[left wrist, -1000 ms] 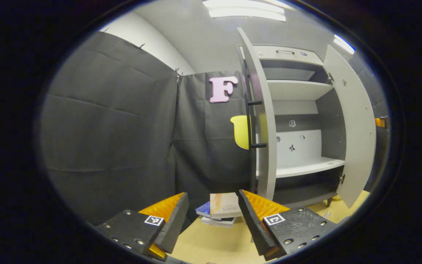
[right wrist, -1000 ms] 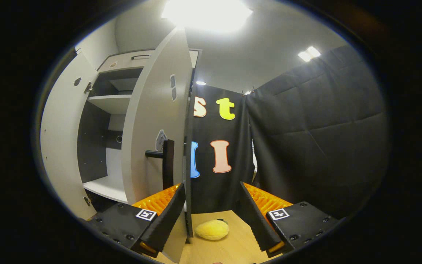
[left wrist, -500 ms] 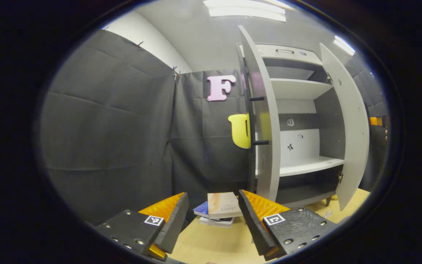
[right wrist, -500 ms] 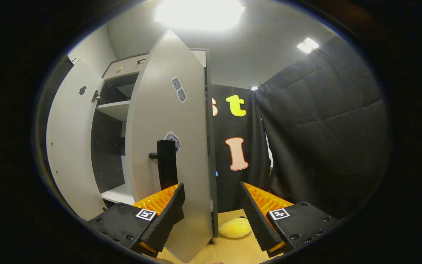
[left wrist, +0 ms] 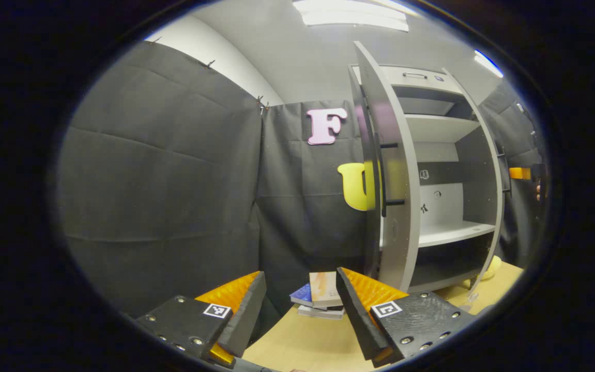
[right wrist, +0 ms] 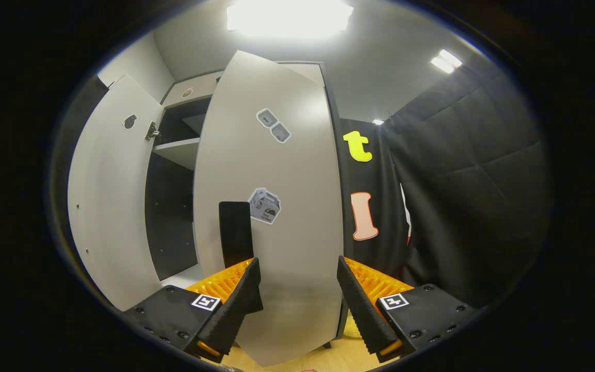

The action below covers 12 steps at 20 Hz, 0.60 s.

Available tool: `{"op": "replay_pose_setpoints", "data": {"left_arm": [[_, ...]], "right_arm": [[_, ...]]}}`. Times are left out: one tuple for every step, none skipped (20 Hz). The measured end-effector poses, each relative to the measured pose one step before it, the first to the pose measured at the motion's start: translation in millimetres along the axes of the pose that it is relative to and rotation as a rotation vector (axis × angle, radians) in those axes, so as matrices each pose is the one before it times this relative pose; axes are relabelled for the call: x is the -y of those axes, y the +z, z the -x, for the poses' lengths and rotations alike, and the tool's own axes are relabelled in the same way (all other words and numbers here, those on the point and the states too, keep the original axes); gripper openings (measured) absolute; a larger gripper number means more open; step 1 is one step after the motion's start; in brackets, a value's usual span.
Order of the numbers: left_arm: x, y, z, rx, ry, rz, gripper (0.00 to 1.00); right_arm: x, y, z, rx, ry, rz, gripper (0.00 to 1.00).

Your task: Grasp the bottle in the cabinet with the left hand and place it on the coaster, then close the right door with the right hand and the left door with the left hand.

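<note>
The grey cabinet [left wrist: 431, 77] stands on the table with both doors swung out and its shelves [left wrist: 449, 232] bare. In the left gripper view my left gripper [left wrist: 300, 315] is open and holds nothing, a short way in front of the left door [left wrist: 398, 170], seen almost edge-on. In the right gripper view my right gripper [right wrist: 297, 305] is open, close up against the outer face of the right door [right wrist: 281, 217], beside its black handle [right wrist: 235, 232]. Whether the fingers touch the door I cannot tell. The right gripper [left wrist: 522, 173] and its hand also appear far right in the left gripper view.
A small stack of books [left wrist: 323, 297] lies on the wooden table [left wrist: 297, 343] by the black cloth wall, left of the cabinet. A yellow soft object [left wrist: 491, 268] sits on the table by the cabinet's right foot. The left door [right wrist: 111, 196] stands wide open.
The right door has swung far toward the cabinet, with my right gripper following close behind it. It now hides the yellow object in the right gripper view. My left gripper has barely moved.
</note>
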<state>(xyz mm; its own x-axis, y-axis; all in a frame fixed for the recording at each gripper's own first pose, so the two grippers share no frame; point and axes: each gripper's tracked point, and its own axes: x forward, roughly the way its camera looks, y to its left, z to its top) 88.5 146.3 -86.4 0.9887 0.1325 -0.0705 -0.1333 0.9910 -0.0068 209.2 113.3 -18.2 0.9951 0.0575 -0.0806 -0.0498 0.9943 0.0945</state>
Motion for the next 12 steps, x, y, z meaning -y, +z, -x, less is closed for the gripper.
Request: {"op": "replay_pose_setpoints", "data": {"left_arm": [[-3.87,0.92,1.8,-0.00107,0.00582,0.00325,0.89],[-0.88,-0.67,0.17,-0.00132,0.00619,0.00351,0.89],[-0.21,-0.45,-1.34,-0.00166,0.00192,0.00298,0.89],[-0.24,1.33,-0.95,-0.00114,-0.00009,0.00177,0.89],[0.11,1.23,-1.34,-0.0032,-0.00148,-0.0001,0.89],[1.99,-0.74,-2.98,-0.0089,-0.00375,-0.00199,0.89],[1.81,0.69,-3.6,-0.00449,-0.00407,-0.00096,0.89],[0.62,3.24,-4.11,-0.00245,-0.00336,0.00049,0.89],[0.52,4.31,-4.9,0.00222,-0.00319,0.00379,0.89],[2.18,7.42,-7.3,0.00258,-0.00362,0.00852,0.89],[2.67,8.08,-9.31,0.00338,-0.00775,0.01068,0.89],[2.74,6.7,-8.46,0.00046,-0.00261,0.00688,0.89]], "right_arm": [[-1.05,-0.45,-1.24,-0.00164,0.00402,0.00555,0.96],[-1.04,-0.08,-1.45,-0.00002,0.00368,0.0063,0.96],[0.65,0.36,0.03,-0.00003,0.00138,0.00357,0.96],[0.28,-0.37,1.09,-0.00093,-0.00078,0.00141,0.95],[2.84,0.01,1.64,-0.0008,-0.00784,0.00126,0.96],[3.22,0.21,2.67,-0.00061,-0.00323,0.00201,0.95],[3.62,0.16,3.16,-0.00013,-0.0026,0.00354,0.95],[5.2,-1.16,3.69,-0.00036,-0.00622,0.00687,0.96],[6.32,-1.26,4.26,-0.00092,-0.00868,0.0097,0.96],[7.18,-1.67,4.95,-0.00148,-0.01147,0.00875,0.96],[8.21,-2.51,5.34,-0.00375,-0.01205,0.00497,0.95],[9.26,-4.02,7.63,-0.00543,-0.01302,0.00278,0.95]]}}
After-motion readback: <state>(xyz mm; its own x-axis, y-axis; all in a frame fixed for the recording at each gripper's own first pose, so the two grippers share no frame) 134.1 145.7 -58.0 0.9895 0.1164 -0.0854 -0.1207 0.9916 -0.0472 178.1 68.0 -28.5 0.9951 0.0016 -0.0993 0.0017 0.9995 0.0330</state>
